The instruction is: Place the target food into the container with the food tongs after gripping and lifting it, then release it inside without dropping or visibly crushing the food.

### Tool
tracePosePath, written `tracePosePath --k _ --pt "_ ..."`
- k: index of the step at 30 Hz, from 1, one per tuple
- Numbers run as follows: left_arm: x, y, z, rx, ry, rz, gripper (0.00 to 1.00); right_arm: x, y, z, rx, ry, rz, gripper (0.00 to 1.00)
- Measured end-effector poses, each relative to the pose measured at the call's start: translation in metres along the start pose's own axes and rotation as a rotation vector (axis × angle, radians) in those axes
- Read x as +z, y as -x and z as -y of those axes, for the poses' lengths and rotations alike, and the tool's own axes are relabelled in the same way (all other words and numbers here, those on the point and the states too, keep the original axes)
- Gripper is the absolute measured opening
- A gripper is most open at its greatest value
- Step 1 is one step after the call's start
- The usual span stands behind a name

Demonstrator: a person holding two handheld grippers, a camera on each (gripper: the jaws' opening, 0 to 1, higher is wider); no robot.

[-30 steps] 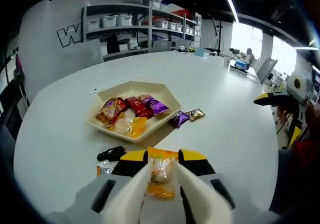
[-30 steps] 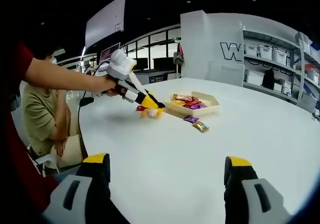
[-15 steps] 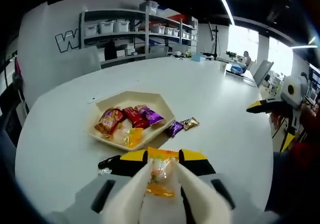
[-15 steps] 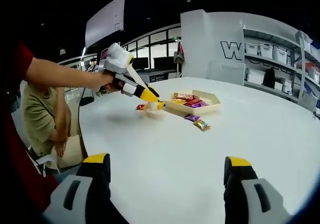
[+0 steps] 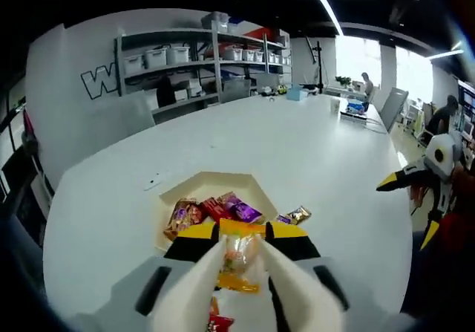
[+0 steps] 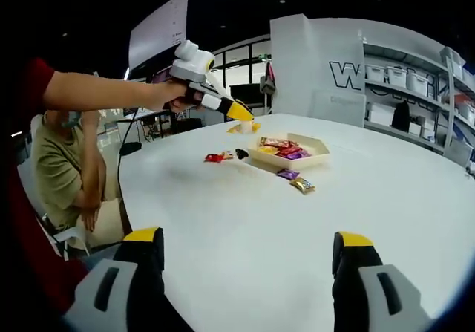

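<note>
In the left gripper view, the left gripper (image 5: 239,261) had its fingers (image 5: 194,291) closed on an orange snack packet (image 5: 238,261), lifted above the table (image 5: 326,161), presumably for carrying to the tray (image 5: 211,183) just beyond. The wall read "W"; the packet print was unreadable.

In the right gripper view, the right gripper (image 6: 249,261) hung idle, fingers (image 6: 356,261) wide apart, holding nothing.

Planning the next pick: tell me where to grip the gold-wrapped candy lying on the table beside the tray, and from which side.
Take the gold-wrapped candy across its narrow middle, coming straight down from above. It lies flat on the table. The purple candy sits close on its tray side, so I would set the jaws to avoid it.
</note>
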State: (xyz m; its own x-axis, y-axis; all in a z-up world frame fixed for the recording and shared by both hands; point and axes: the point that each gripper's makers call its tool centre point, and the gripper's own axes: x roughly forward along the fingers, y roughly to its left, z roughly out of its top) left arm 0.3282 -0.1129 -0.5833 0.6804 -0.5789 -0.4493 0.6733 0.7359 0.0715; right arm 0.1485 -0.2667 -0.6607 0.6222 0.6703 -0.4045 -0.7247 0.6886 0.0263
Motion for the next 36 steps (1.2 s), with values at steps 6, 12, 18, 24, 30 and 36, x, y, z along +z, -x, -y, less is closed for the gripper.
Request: tracePosePath --k 6,12,18,24,30,36 --pt "0.023 -0.006 -0.009 0.031 0.004 0.038 0.24 0.003 0.003 0.003 -0.007 -0.002 0.005 0.93" --pt "0.038 -0.016 -0.021 0.078 0.017 0.079 0.24 0.006 0.012 0.008 -0.020 -0.007 0.015 0.93" --pt "0.048 -0.013 -0.017 0.095 -0.016 0.122 0.24 0.004 0.014 0.016 -0.041 -0.014 0.012 0.93" --pt "0.049 -0.009 -0.015 0.089 -0.019 0.115 0.25 0.009 0.008 0.010 -0.024 -0.008 0.022 0.93" --pt "0.042 -0.009 -0.012 0.085 -0.015 0.102 0.25 0.009 0.009 0.010 -0.020 -0.007 0.023 0.93" --pt "0.027 -0.015 0.004 0.049 -0.026 0.070 0.26 0.009 0.014 0.011 -0.026 -0.016 0.035 0.93"
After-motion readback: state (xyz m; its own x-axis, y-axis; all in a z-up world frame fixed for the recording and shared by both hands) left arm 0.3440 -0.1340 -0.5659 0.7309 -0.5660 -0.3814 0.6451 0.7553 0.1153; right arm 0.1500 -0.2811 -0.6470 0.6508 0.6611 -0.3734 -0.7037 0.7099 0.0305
